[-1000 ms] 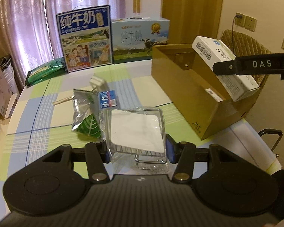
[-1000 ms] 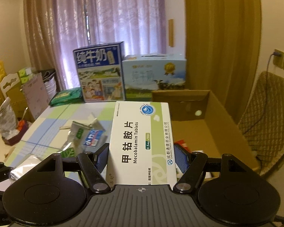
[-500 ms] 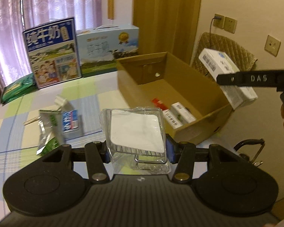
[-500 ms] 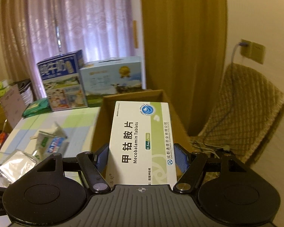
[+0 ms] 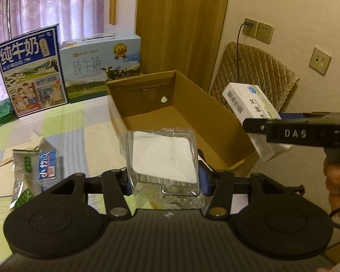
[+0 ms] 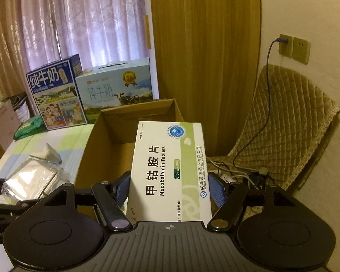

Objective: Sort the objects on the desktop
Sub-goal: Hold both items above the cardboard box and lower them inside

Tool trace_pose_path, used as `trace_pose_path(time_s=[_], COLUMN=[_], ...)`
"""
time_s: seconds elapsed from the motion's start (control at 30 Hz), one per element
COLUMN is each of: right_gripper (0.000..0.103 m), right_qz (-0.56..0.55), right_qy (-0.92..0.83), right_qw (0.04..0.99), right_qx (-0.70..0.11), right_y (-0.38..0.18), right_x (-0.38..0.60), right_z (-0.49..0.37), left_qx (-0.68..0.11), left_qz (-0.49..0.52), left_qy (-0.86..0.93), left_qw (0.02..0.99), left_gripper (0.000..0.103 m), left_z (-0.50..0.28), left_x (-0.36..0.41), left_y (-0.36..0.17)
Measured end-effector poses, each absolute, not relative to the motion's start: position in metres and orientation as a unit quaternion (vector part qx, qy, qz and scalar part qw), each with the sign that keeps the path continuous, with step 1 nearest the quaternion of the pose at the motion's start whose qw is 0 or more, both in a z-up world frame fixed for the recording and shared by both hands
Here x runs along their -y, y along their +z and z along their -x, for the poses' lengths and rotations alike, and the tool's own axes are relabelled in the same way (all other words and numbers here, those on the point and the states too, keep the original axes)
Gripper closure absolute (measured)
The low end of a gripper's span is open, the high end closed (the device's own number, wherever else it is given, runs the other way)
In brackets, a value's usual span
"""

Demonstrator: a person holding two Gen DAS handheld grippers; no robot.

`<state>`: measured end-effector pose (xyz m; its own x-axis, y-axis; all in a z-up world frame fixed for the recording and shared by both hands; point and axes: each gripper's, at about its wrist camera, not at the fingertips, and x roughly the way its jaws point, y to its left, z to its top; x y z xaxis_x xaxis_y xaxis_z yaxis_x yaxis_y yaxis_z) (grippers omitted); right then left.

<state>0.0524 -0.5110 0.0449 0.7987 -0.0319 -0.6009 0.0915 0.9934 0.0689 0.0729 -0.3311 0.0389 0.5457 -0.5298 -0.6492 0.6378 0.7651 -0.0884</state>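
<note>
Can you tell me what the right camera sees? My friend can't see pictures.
The right tool holds a white and green pill box above an open cardboard box. Two milk cartons stand on the checked table behind it.

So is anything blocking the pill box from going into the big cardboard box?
Nothing visible blocks it. The right gripper holds the pill box at the open cardboard box, beside its right wall. The box has no lid, and its floor looks mostly bare.
</note>
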Motion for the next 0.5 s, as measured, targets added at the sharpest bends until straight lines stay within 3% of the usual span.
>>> trace_pose_path(time_s=[0.5], right_gripper=[0.035], right_qz=[-0.032], right_qy=[-0.027], right_qw=[0.943], right_qx=[-0.330], right_y=[0.033], right_x=[0.521], right_z=[-0.079], left_qx=[-0.349], left_qz=[-0.071], left_qy=[-0.345], left_qw=[0.868], left_gripper=[0.056], left_z=[-0.096], left_x=[0.366], left_y=[0.031])
